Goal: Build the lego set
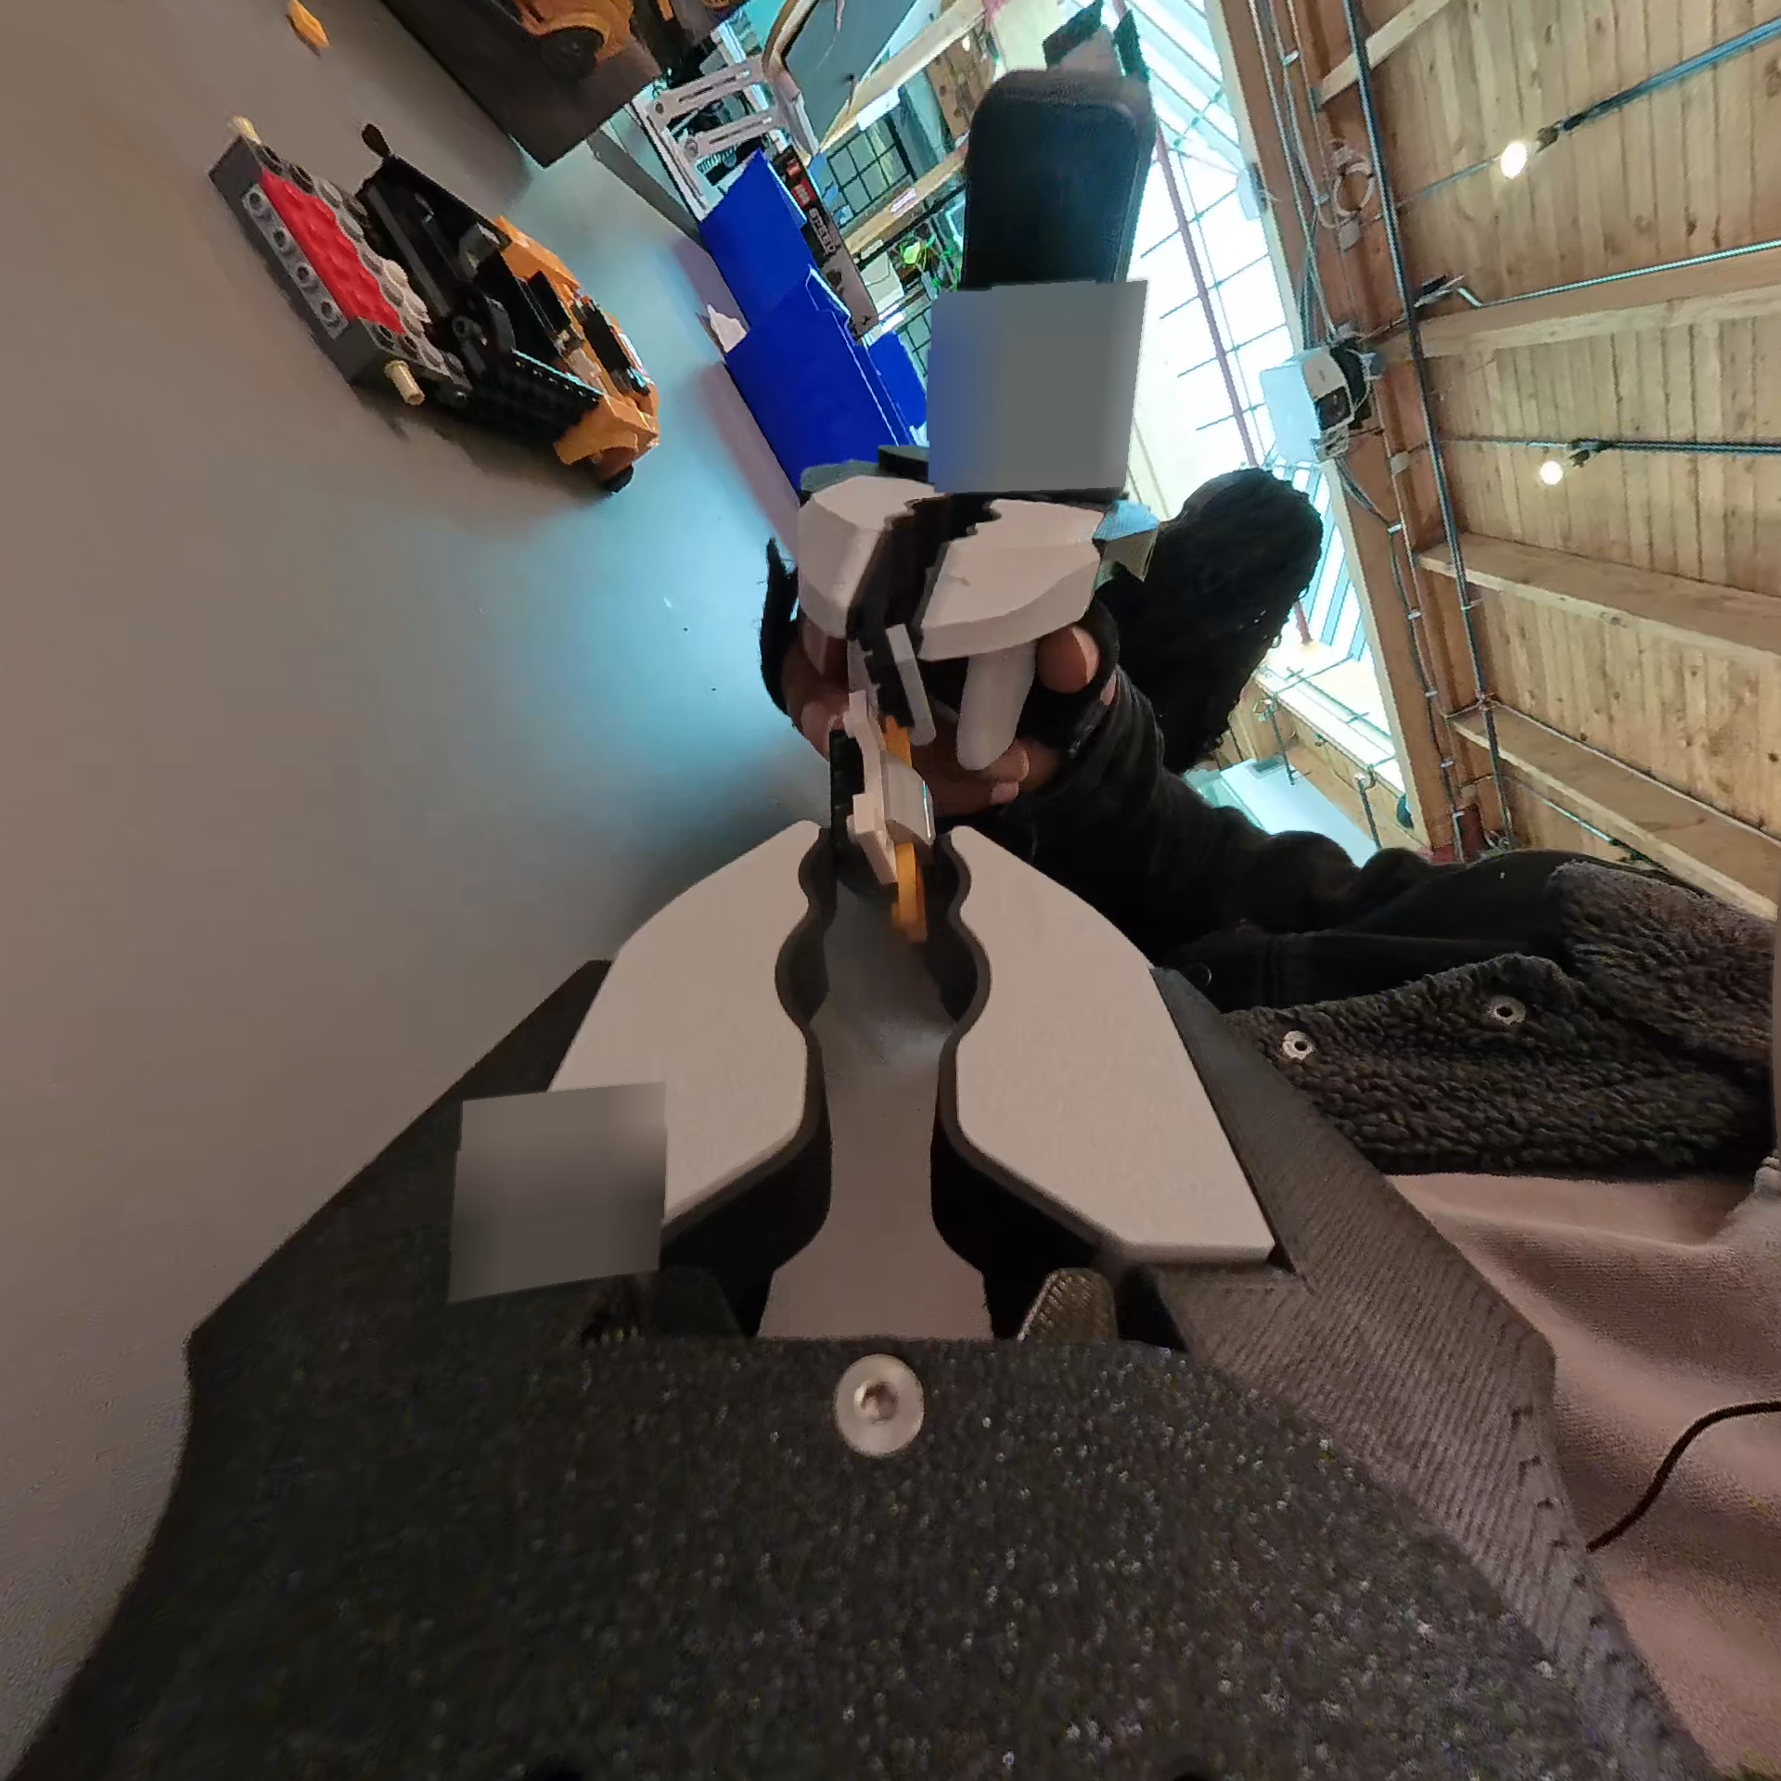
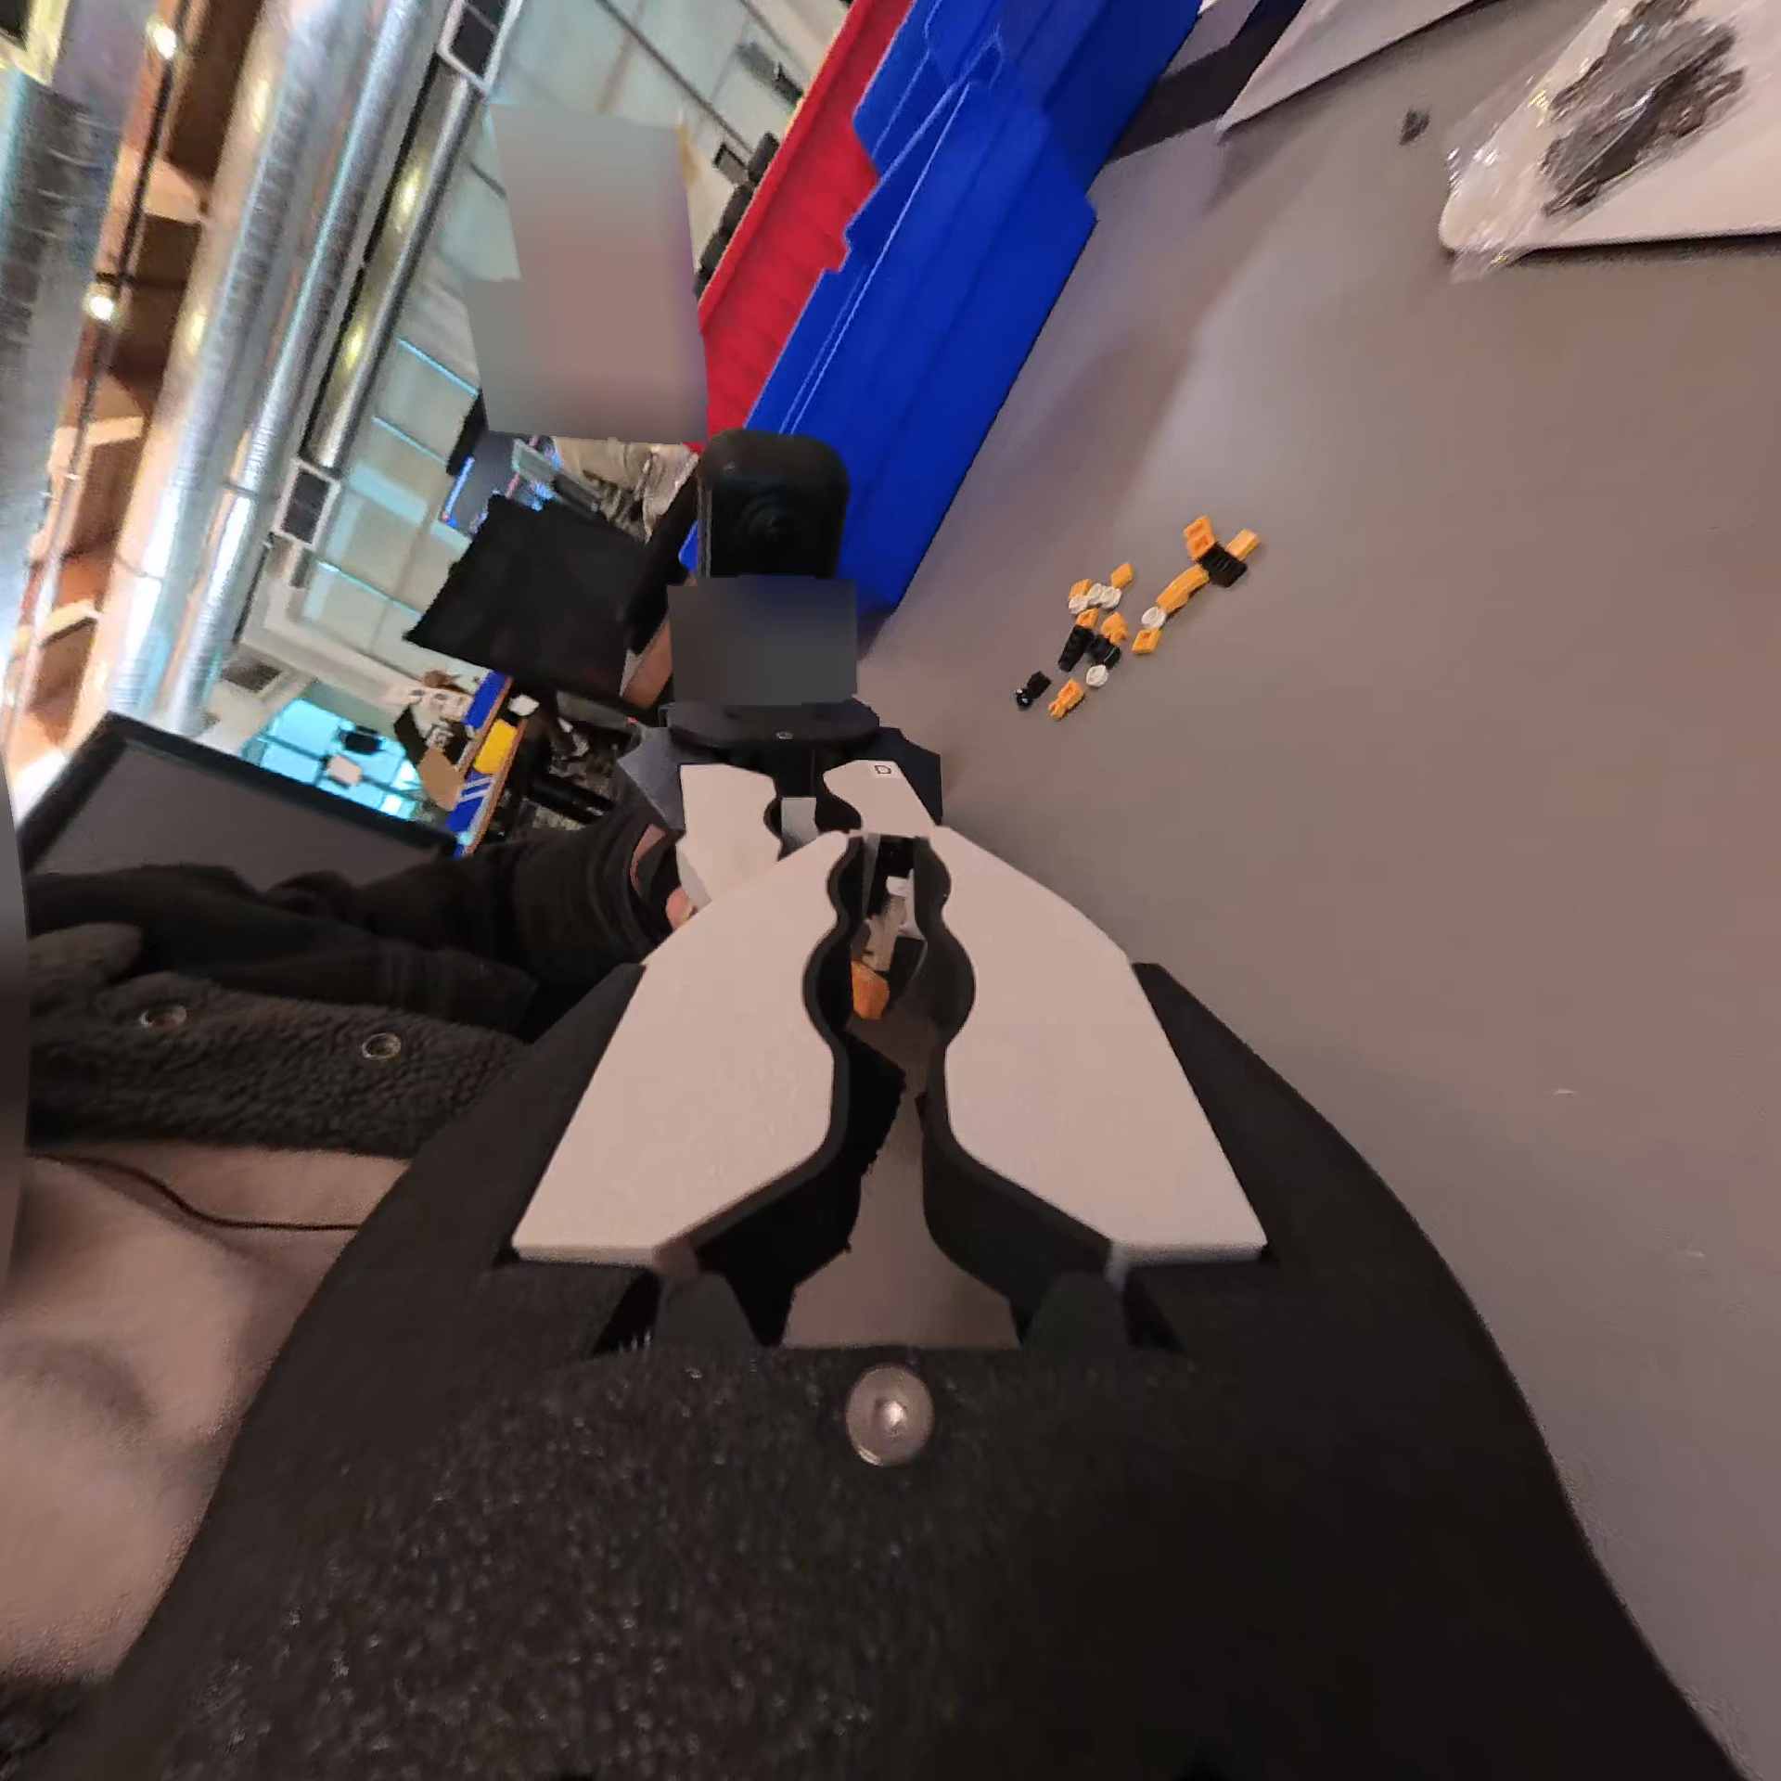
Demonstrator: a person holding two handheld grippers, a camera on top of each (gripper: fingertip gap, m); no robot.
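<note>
A small sub-assembly (image 1: 882, 800) of black, white and orange bricks is held in the air between my two grippers, which face each other tip to tip. My left gripper (image 1: 879, 843) is shut on its near end, where an orange piece shows. My right gripper (image 1: 911, 617) is shut on the far end. In the right wrist view my right gripper (image 2: 882, 848) clamps the same sub-assembly (image 2: 872, 983), with my left gripper (image 2: 805, 819) just beyond. A partly built car (image 1: 434, 308) in orange and black with a red plate stands on the grey table (image 1: 289, 771).
Several loose orange, black and white bricks (image 2: 1137, 617) lie on the table. A clear bag of black parts (image 2: 1619, 125) lies on a sheet at the far right. Blue bins (image 2: 916, 337) and a red bin (image 2: 790, 270) stand along the table's far edge. A person's dark sleeves are close by. The tips of both grippers are at nearly the same place.
</note>
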